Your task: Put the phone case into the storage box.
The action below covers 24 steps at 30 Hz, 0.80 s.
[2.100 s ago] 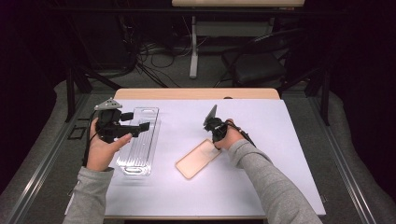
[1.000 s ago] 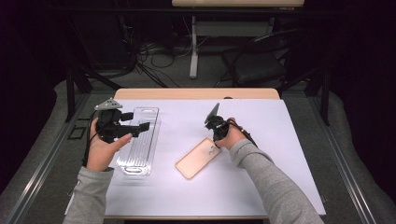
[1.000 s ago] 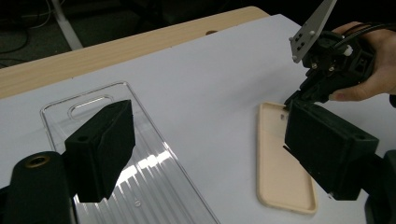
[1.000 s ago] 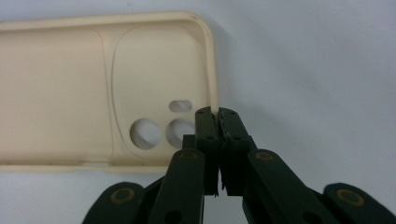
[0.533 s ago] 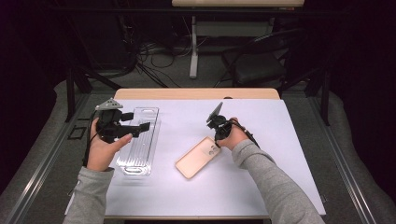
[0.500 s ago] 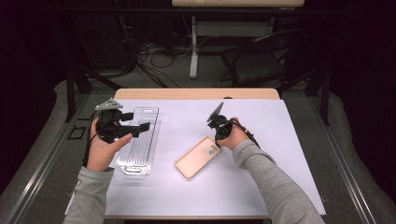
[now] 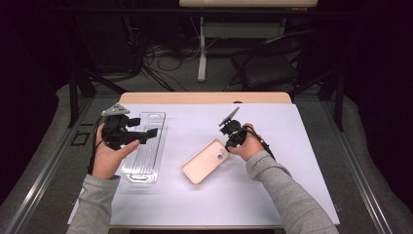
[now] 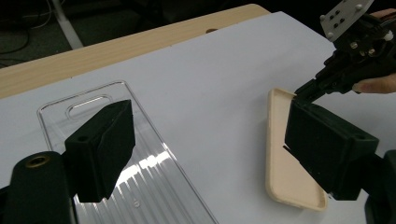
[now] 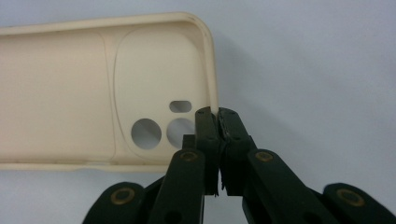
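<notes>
Right gripper (image 9: 218,114): jaws pressed together on the rim of the phone case (image 9: 84,88), at the corner beside its camera cut-outs; one jaw stands inside the wall, the other outside.
Phone case: cream shell, open side up, lying aslant on the white table cover (image 7: 292,146) in the high view, just right of the table's middle, its far corner in the grip.
Left gripper (image 7: 146,134): jaws wide apart with nothing between them, held over the tray; its own view shows both black pads (image 8: 100,147) clear of any surface.
Clear plastic tray (image 7: 146,156): ribbed, with a handle slot at its far end, lying flat at the left, well apart from the case.
Far edge: bare wood strip (image 7: 204,97) of the table beyond the cover.
</notes>
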{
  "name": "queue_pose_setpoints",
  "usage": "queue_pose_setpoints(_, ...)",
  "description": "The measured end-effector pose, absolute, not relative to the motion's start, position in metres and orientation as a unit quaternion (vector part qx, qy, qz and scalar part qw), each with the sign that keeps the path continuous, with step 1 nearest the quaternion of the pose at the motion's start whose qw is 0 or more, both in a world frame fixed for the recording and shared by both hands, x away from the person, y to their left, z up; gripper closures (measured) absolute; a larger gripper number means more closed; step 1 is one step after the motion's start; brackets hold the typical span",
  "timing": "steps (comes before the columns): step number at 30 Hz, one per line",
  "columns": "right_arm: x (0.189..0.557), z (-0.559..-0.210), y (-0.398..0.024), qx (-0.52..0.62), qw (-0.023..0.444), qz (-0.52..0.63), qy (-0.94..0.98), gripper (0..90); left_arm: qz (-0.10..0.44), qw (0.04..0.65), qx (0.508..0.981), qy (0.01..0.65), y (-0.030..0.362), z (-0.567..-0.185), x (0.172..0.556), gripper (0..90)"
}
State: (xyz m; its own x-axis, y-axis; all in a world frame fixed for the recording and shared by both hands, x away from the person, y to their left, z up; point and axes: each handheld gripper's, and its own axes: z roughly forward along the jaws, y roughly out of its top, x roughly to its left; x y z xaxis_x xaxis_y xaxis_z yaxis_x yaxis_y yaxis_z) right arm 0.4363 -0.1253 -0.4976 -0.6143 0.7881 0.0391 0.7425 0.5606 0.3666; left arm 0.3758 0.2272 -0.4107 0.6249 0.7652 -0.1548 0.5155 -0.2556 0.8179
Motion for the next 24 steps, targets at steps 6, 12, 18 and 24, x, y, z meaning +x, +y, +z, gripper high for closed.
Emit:
queue_pose_setpoints(6, 0.429, -0.492, -0.129, 0.428, 0.080, 0.201, 0.877, 88.0, 0.138, 0.450, 0.782, 0.409, 0.226, -0.412, 0.376, 16.0)
queue_pose_setpoints(12, 0.423, -0.490, -0.130, 0.426, 0.089, 0.219, 0.873, 88.1, 0.136, 0.451, 0.782, 0.409, 0.225, -0.413, 0.376, 16.0)
queue_pose_setpoints(18, 0.415, -0.487, -0.132, 0.424, 0.105, 0.245, 0.866, 88.0, 0.138, 0.450, 0.783, 0.407, 0.223, -0.414, 0.376, 16.0)
queue_pose_setpoints(24, 0.409, -0.486, -0.132, 0.417, 0.118, 0.261, 0.863, 88.0, 0.134, 0.451, 0.786, 0.402, 0.217, -0.415, 0.376, 16.0)
